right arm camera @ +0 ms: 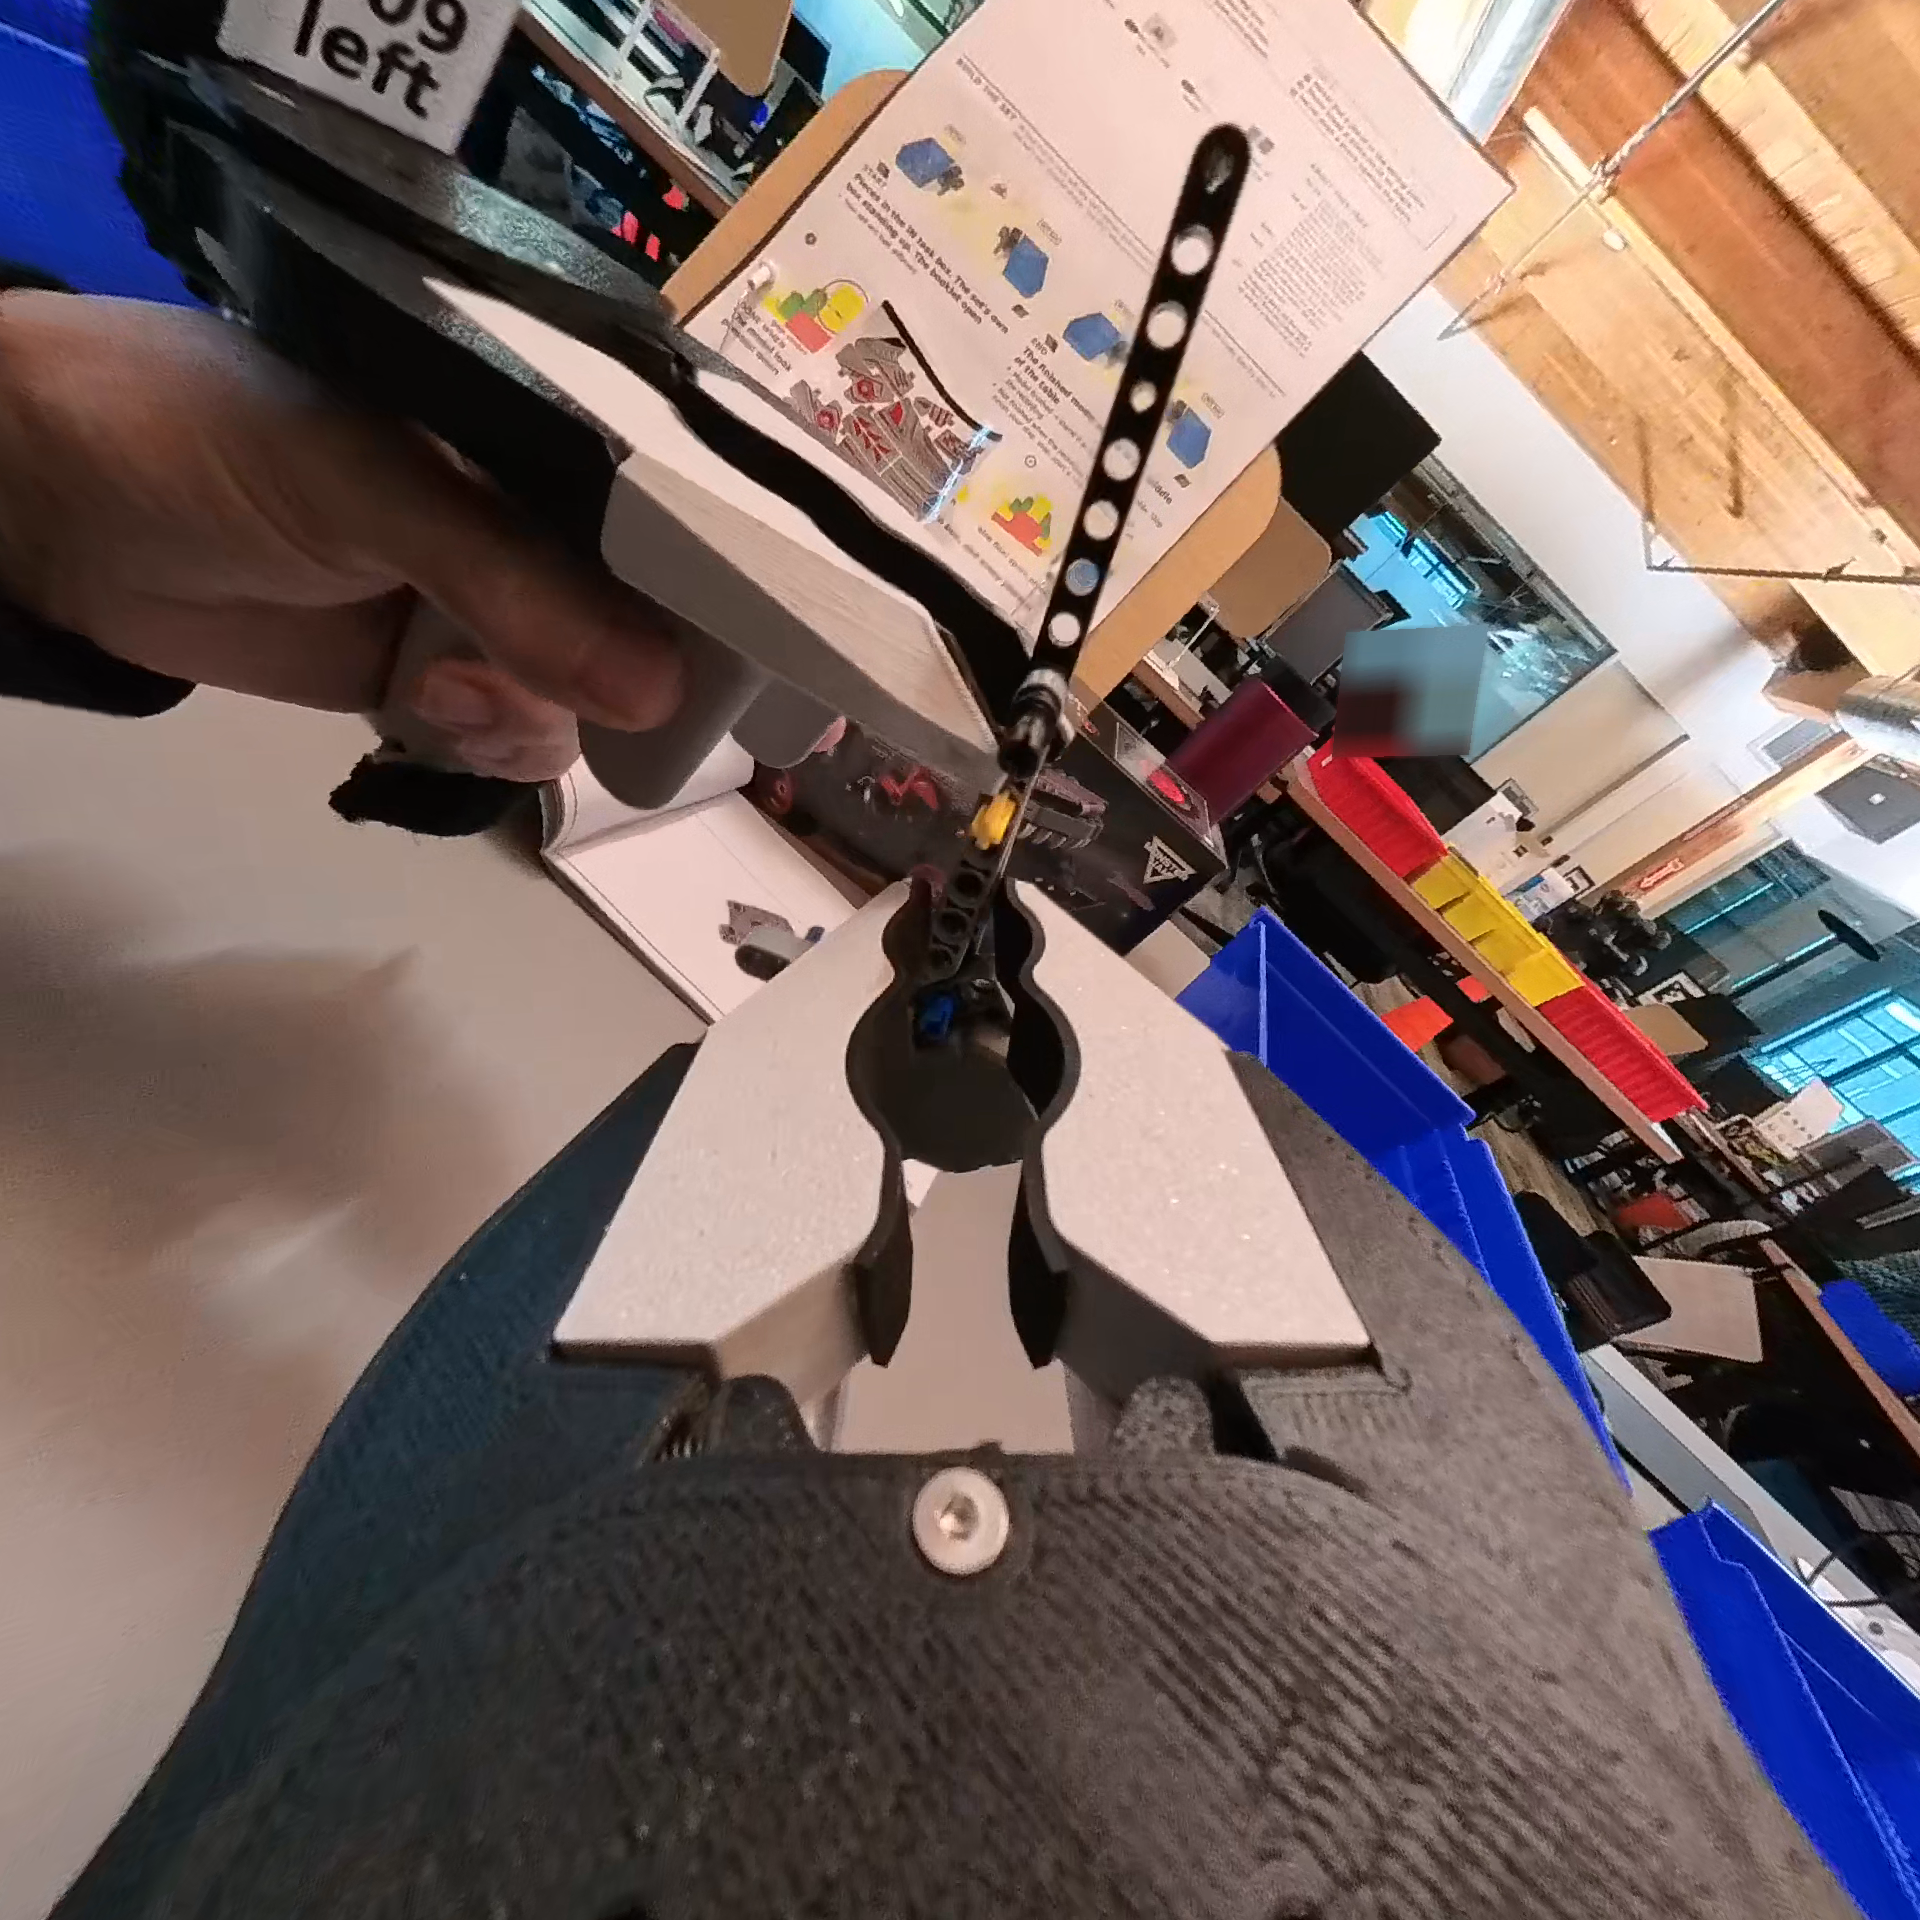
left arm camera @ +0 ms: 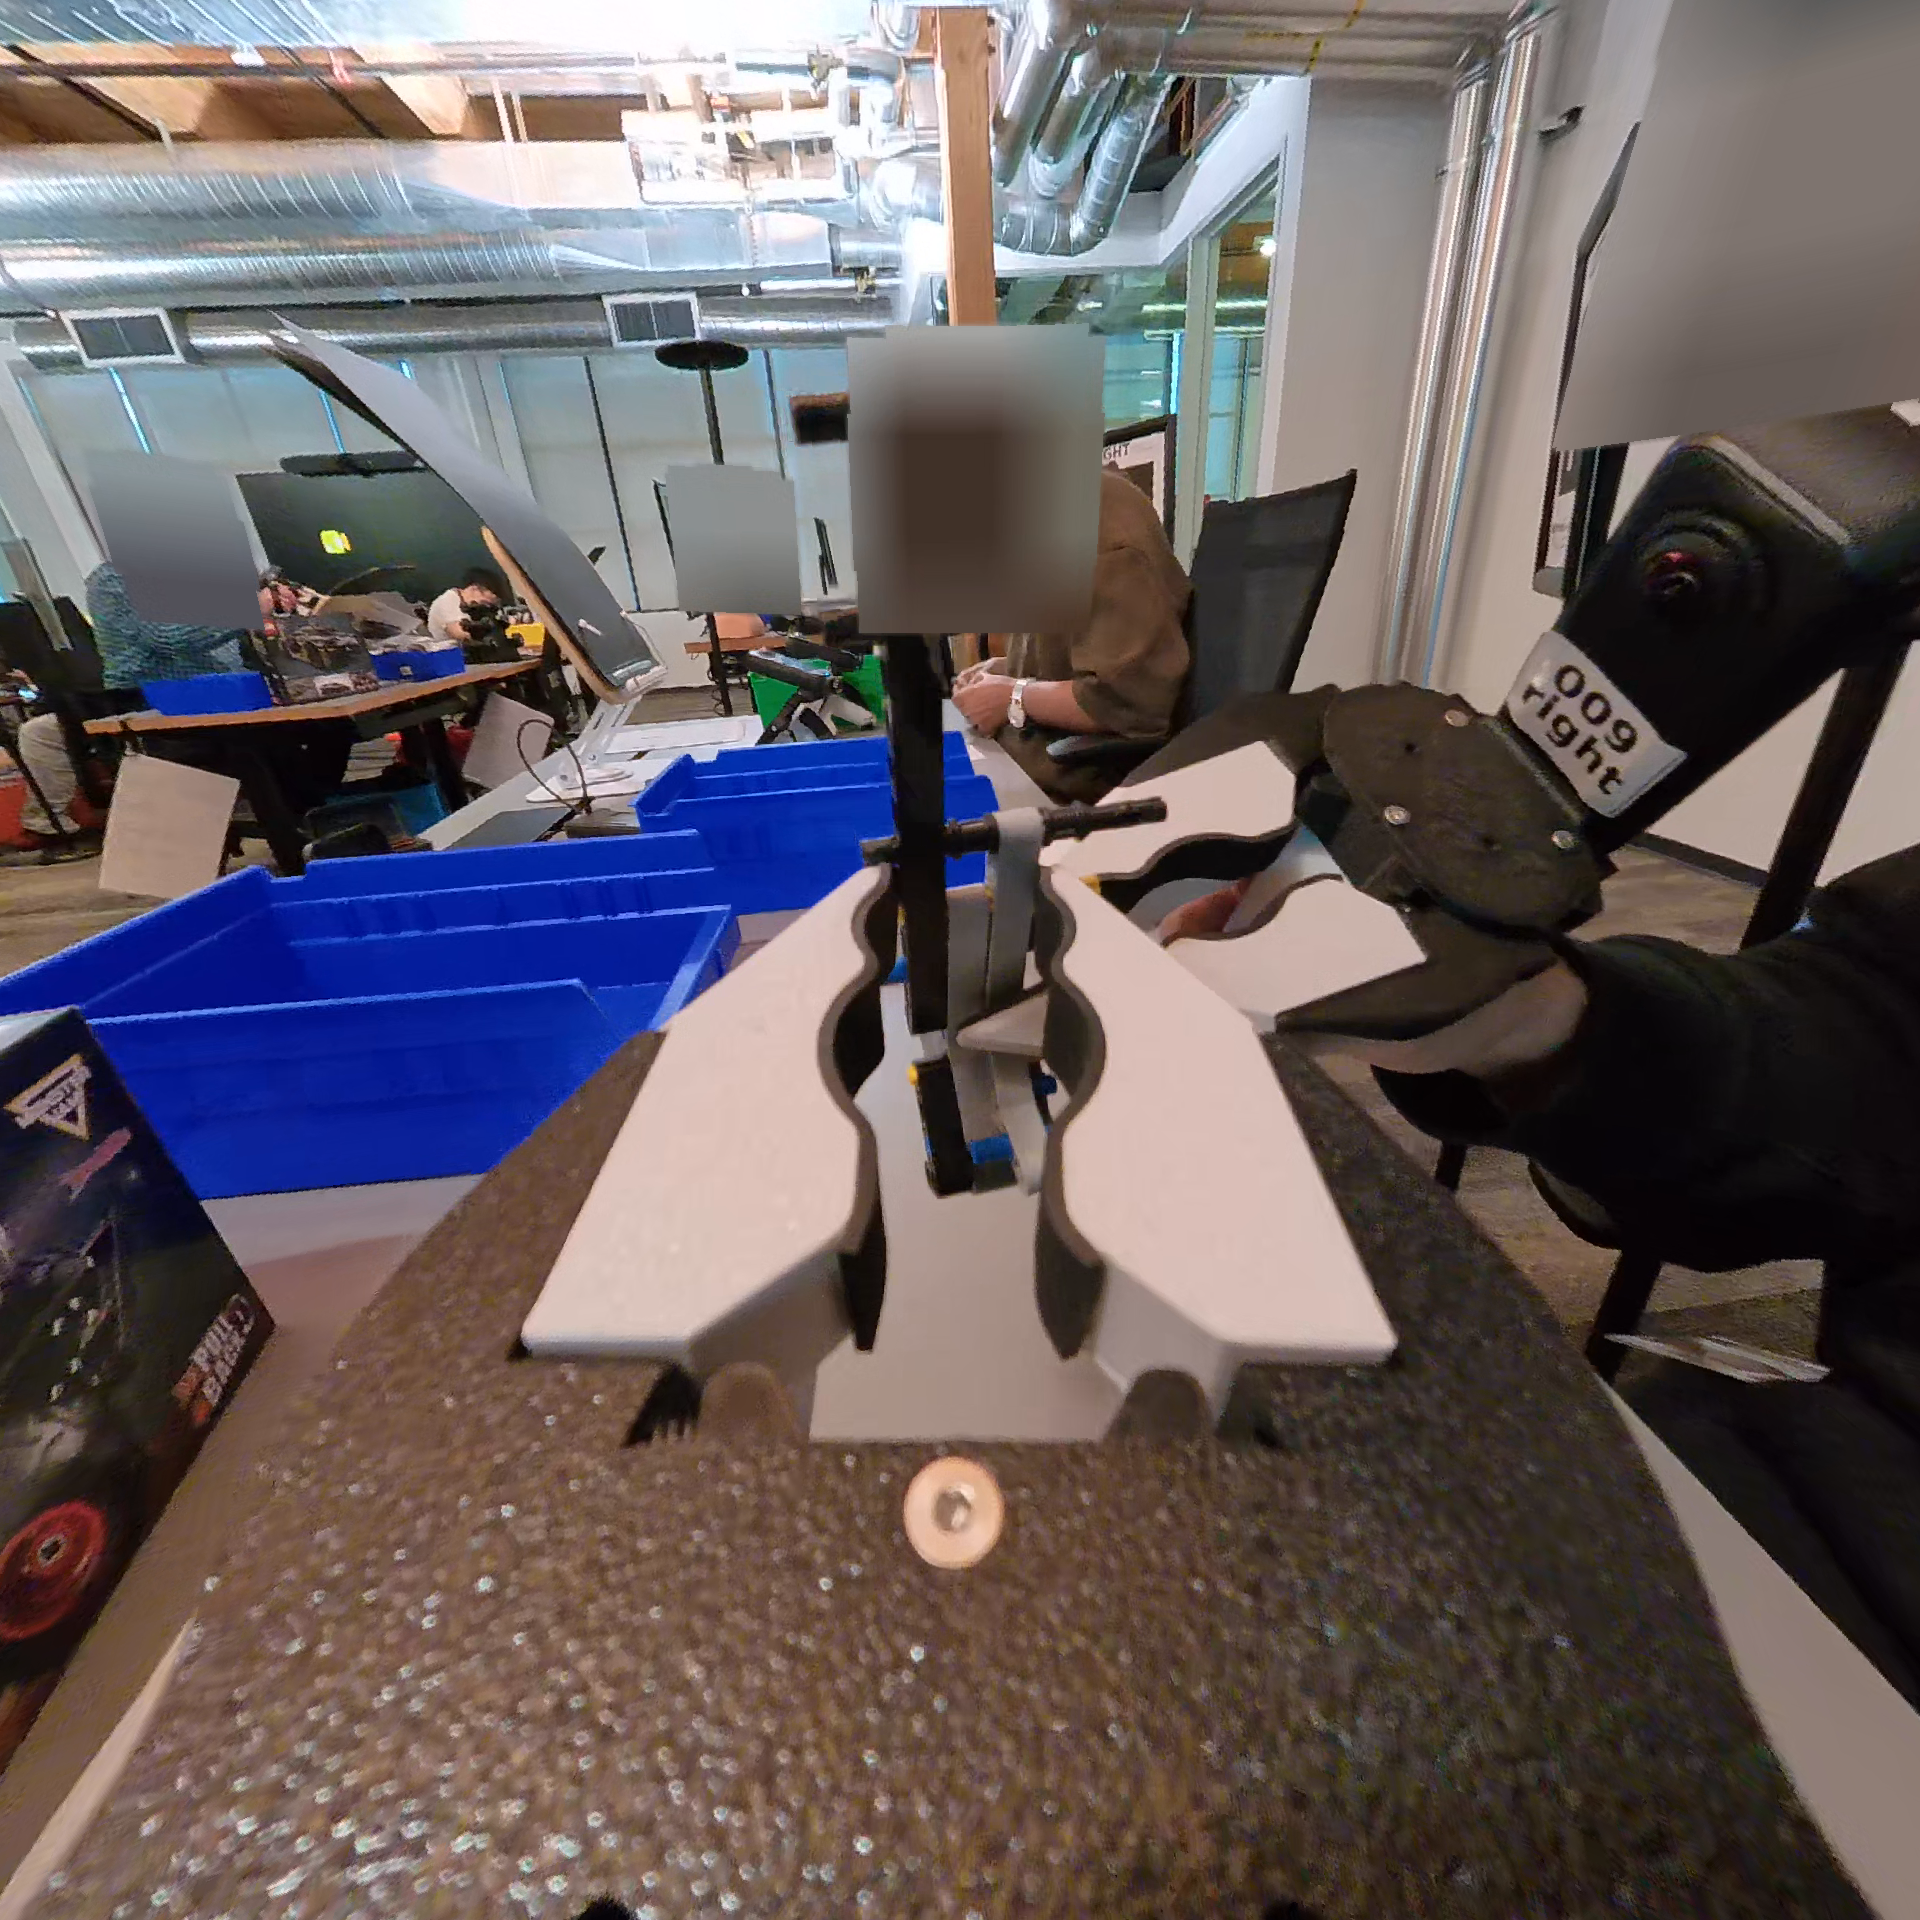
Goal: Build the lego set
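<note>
Two grippers meet on one Lego Technic assembly (left arm camera: 961, 1039): the left gripper (left arm camera: 961, 904) clamps its grey-and-black base, and the right gripper (right arm camera: 961, 920) pinches its lower end. Its long black holed beam (right arm camera: 1132, 405) rises upward. Blue bins (left arm camera: 416, 997) sit behind.

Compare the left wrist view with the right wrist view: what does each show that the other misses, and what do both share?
Only the left wrist view shows the black axle crossing the lego assembly and the grey piece hanging on it. Only the right wrist view shows the instruction sheet, the open booklet, the yellow pin and the red and yellow bins. Both show the long black beam, blue bins, the set's box and both grippers.
</note>
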`<state>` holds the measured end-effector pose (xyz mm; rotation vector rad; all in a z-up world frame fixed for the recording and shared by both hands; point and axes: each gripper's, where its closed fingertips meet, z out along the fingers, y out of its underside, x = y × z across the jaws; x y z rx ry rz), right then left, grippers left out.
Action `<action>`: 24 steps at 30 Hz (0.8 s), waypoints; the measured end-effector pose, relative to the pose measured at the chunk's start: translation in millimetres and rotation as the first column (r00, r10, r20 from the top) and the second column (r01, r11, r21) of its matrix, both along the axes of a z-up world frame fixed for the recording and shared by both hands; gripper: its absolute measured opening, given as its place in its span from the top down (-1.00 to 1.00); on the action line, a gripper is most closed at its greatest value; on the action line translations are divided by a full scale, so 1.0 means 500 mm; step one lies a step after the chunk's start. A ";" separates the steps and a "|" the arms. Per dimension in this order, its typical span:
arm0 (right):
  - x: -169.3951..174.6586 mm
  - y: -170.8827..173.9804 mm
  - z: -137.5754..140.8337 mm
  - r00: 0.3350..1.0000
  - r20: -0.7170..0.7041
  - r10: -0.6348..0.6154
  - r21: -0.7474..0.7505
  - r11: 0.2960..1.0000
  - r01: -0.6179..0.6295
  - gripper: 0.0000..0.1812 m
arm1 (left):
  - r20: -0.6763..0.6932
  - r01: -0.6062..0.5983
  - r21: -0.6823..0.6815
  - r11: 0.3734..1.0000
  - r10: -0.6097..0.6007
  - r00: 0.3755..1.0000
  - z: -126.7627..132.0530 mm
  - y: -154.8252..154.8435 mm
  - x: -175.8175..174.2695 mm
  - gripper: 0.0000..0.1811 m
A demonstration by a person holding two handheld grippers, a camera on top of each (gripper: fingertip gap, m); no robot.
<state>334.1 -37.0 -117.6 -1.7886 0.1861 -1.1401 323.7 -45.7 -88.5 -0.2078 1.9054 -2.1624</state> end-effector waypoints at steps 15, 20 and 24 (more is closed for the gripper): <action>-0.008 -0.004 0.014 0.998 0.068 0.010 -0.029 1.000 -0.008 0.90 | 0.047 0.078 -0.066 0.995 -0.075 0.996 0.014 0.011 -0.018 0.85; -0.007 -0.005 0.010 1.000 0.022 0.012 -0.028 1.000 -0.011 0.92 | 0.062 0.057 -0.052 0.997 -0.054 0.997 0.011 0.011 -0.015 0.90; -0.008 -0.013 0.019 0.984 -0.112 0.137 0.185 0.976 -0.115 0.93 | 0.093 0.034 0.020 0.999 -0.036 0.995 0.001 0.009 -0.013 0.75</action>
